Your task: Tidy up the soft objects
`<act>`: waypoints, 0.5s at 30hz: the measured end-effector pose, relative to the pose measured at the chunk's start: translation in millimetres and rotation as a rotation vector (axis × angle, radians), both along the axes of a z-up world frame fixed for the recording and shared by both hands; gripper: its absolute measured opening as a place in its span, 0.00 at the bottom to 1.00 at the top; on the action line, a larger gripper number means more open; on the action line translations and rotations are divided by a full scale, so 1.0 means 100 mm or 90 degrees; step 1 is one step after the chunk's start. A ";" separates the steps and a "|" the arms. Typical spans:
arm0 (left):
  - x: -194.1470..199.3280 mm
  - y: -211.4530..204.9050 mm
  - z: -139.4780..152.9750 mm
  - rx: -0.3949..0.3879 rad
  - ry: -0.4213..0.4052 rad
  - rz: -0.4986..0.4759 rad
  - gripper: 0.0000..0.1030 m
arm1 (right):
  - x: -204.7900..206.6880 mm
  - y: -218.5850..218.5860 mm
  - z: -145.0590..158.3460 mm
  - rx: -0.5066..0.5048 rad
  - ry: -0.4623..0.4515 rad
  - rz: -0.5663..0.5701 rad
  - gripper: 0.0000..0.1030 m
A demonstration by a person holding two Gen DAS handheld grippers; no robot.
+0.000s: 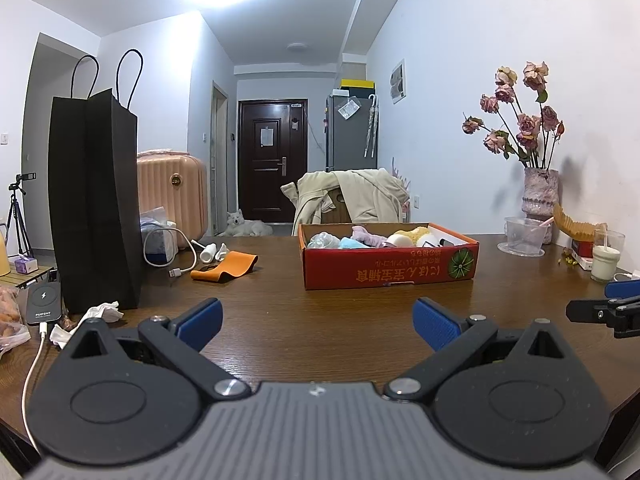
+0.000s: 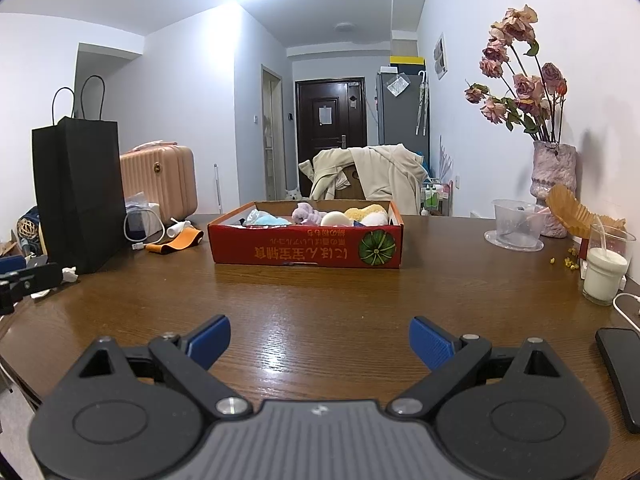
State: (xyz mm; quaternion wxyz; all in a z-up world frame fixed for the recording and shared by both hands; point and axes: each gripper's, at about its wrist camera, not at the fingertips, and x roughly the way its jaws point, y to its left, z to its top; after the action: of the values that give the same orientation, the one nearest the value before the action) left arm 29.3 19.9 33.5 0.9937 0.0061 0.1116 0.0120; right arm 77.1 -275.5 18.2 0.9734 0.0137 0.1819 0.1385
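Both tongs are standing wide open and holding nothing: the left gripper (image 1: 316, 322) and the right gripper (image 2: 319, 342) are hovering low over the bare wooden table (image 2: 320, 300), side by side, each well short of the red cardboard box (image 2: 306, 246). The soft objects are sitting inside that box at the table's far side: a pale blue piece (image 2: 270, 220), a lilac plush (image 2: 306, 213), a white round piece (image 2: 336, 219) and a yellow sponge-like one (image 2: 366, 213), packed close together. Nothing soft is lying loose on the open table in front of the fingers, so the task is looking either barely begun or close to finished; I cannot tell which. If more is to be done, the next move is calling for a reach forward over the box's near wall, jaws kept wide, closing gently on one item.
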 end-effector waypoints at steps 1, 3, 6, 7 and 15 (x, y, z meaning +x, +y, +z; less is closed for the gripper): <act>0.00 0.00 0.00 0.000 0.000 -0.001 1.00 | 0.00 0.00 0.00 0.000 0.001 0.000 0.93; 0.00 0.00 0.00 0.000 0.000 0.000 1.00 | 0.00 0.00 -0.01 0.000 0.001 0.000 0.93; 0.00 0.00 0.00 0.000 0.000 0.000 1.00 | 0.00 0.00 -0.01 -0.001 0.002 0.000 0.93; 0.00 0.00 -0.01 0.000 0.001 0.001 1.00 | 0.00 0.00 -0.01 -0.001 0.002 0.000 0.93; 0.00 0.01 0.00 0.001 -0.001 -0.005 1.00 | 0.00 0.00 -0.02 -0.001 0.005 0.000 0.93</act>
State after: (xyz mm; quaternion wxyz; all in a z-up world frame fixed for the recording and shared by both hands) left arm 29.6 21.1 33.3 0.9937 0.0075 0.1111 0.0083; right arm 77.4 -275.4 16.4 0.9728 0.0133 0.1855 0.1380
